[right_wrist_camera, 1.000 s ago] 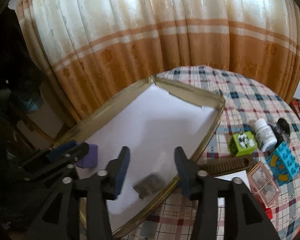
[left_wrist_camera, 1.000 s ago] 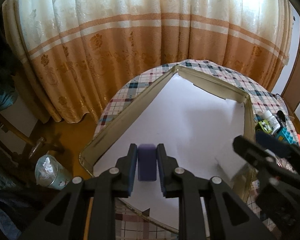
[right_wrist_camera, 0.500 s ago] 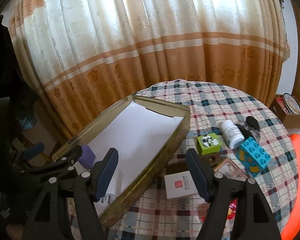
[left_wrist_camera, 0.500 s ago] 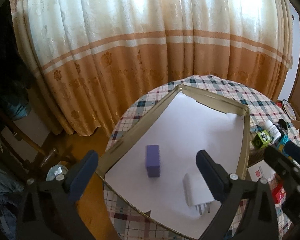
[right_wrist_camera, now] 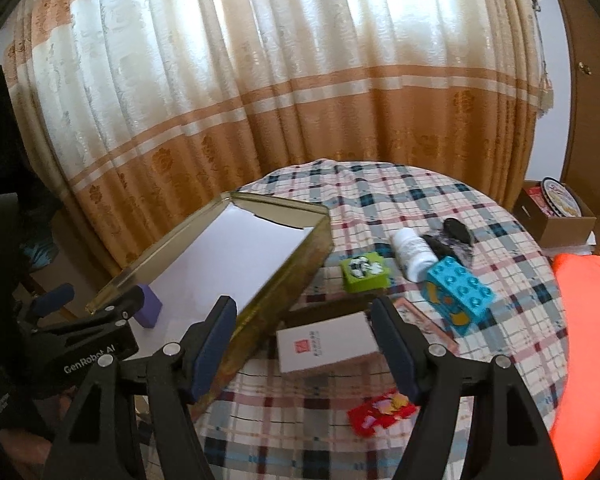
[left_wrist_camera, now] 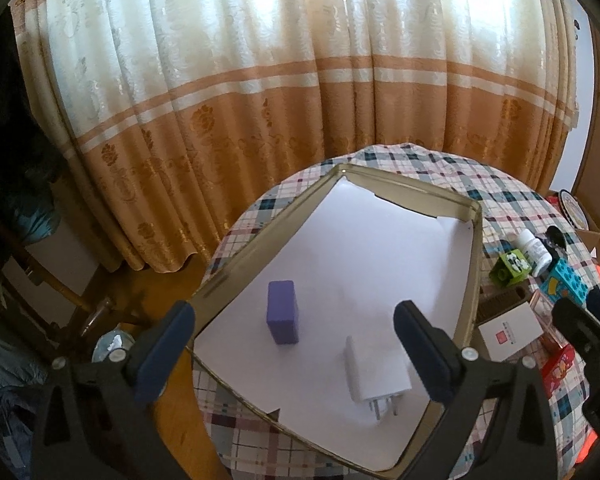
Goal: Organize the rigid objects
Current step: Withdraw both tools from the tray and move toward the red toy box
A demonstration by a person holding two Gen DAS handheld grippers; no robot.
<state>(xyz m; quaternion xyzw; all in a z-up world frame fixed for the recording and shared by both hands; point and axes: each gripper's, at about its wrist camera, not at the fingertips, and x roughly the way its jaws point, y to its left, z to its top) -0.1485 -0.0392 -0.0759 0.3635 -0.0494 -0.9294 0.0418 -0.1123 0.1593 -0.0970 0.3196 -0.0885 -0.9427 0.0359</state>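
Right wrist view: right gripper (right_wrist_camera: 304,344) seen parted, nothing held; white card box (right_wrist_camera: 327,343) lies flat on plaid tablecloth (right_wrist_camera: 400,192), directly ahead between fingers. Judged light, stiff, smooth-faced; best taken across short edges. Gold tin tray (right_wrist_camera: 300,276) just left of it. Left gripper (left_wrist_camera: 294,350) spread wide, empty; purple block (left_wrist_camera: 283,317) and white charger (left_wrist_camera: 374,376) lie ahead of it inside tray, near each other.
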